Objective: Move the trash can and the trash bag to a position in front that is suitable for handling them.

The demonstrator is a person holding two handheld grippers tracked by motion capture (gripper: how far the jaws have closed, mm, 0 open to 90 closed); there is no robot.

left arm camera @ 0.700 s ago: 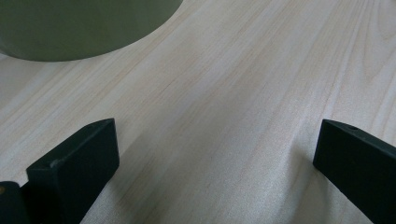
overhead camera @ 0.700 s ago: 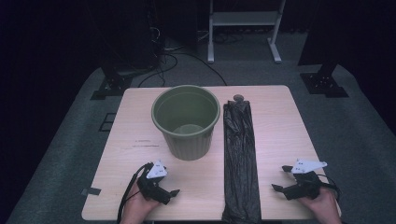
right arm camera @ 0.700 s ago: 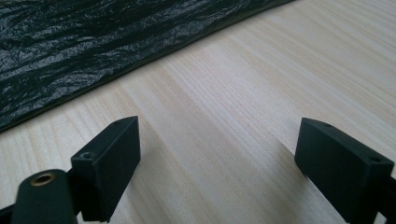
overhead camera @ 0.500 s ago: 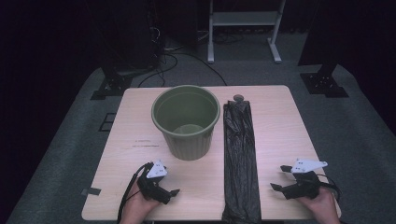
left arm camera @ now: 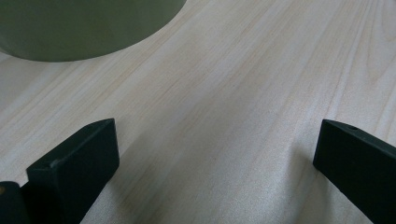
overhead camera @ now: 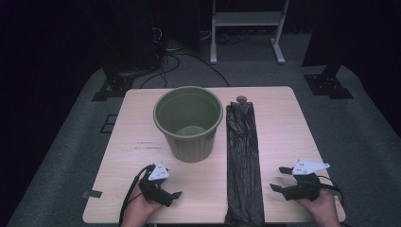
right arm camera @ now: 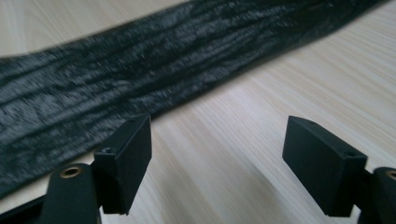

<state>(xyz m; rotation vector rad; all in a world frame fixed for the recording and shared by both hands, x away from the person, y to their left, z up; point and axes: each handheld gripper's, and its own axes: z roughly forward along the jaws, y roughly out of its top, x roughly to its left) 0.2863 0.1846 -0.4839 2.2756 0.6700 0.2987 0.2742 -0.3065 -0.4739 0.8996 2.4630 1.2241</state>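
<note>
Dark room, grey carpet, pale wooden desk (overhead camera: 279,118) in middle. We see green bin (overhead camera: 188,122) upright at desk centre, long folded black bag (overhead camera: 243,161) lying just right of it, running far edge to near edge. Left gripper (overhead camera: 176,194) near bin, at near-left; fingers (left arm camera: 74,165) wide apart, nothing between, bare wood beneath. Right gripper (overhead camera: 279,178) near-right, pointing left at bag; fingers (right arm camera: 128,156) open, hold nothing, bag just beyond tips.

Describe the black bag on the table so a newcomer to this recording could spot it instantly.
On the light wooden table, look just right of the green bin. The folded black plastic bag lies flat as a long strip from far edge to near edge, the one dark, crinkled, glossy thing there.
</note>
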